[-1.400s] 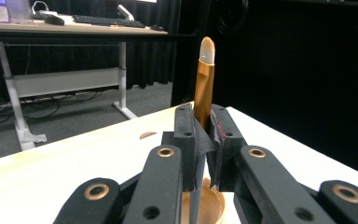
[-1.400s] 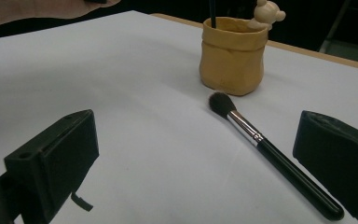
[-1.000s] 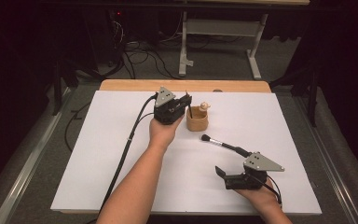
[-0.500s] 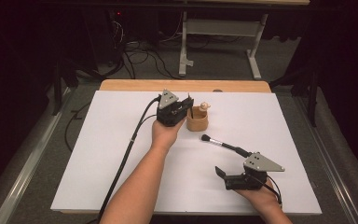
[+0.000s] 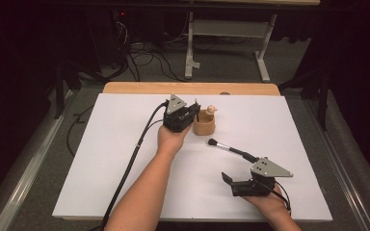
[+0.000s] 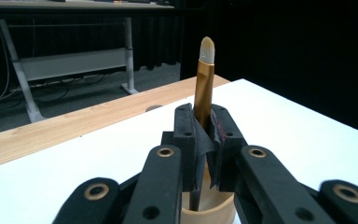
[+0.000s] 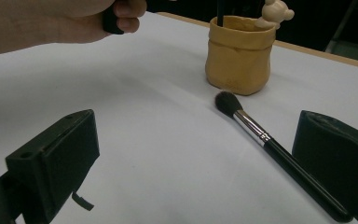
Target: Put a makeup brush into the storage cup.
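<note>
A tan cup (image 5: 204, 127) with a small bear figure (image 5: 211, 110) on its rim stands at the back middle of the white table top (image 5: 101, 183). My left gripper (image 5: 194, 112) is just left of it, shut on an upright gold-handled brush (image 6: 203, 88) with a pale tip. The brush's lower end reaches into the cup (image 6: 209, 213). A black makeup brush (image 5: 231, 149) lies flat on the table, bristles toward the cup. My right gripper (image 5: 231, 184) rests open at the front right; the brush handle (image 7: 279, 151) runs along its right jaw without being gripped.
A wooden strip (image 5: 139, 88) borders the far edge of the table top. The left gripper's black cable (image 5: 130, 163) trails across the left half of the table. Behind the table stand a metal frame (image 5: 224, 29) and floor cables.
My left gripper has shifted slightly toward the near side with the gold brush still in it. The right gripper and the black brush have stayed where they were.
</note>
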`<state>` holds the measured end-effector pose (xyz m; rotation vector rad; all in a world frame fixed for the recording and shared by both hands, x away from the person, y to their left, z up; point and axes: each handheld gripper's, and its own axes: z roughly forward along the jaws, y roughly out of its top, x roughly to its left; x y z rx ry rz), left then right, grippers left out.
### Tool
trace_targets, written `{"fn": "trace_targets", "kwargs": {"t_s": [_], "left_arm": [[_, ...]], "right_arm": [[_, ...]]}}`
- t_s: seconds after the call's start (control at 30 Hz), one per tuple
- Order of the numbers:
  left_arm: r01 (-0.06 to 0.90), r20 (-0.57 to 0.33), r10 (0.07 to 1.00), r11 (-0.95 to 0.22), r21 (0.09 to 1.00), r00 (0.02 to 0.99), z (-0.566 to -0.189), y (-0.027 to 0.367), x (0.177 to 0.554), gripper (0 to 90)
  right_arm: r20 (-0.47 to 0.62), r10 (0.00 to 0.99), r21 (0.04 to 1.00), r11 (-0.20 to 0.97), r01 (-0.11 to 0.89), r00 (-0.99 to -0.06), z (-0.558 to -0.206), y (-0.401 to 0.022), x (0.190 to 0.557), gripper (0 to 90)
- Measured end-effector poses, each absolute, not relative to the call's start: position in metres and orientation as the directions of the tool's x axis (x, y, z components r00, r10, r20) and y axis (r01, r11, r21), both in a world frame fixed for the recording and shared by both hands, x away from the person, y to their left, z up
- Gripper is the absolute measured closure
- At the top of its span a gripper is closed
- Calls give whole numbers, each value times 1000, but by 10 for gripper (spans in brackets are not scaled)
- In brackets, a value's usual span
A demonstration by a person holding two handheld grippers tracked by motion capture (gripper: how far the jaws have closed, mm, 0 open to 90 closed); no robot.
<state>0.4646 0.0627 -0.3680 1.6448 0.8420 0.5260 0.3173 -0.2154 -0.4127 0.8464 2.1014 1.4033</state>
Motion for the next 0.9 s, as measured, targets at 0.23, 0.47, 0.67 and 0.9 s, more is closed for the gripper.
{"fn": "trace_targets", "kwargs": {"t_s": [0.23,0.47,0.67,0.9], "left_arm": [[252,-100,764,-84,964,638,-369,62,466,827],[326,-125,774,-110,939,621,-371,66,468,472],[341,-132,774,-113,933,620,-371,73,466,369],[333,-134,771,-107,937,623,-370,80,460,308]], "right_arm": [[-43,711,929,287,234,-702,-413,-214,316,19],[-47,708,928,291,231,-704,-413,-213,316,19],[-57,702,927,302,225,-710,-413,-210,316,19],[-62,703,924,308,225,-708,-413,-210,316,19]]}}
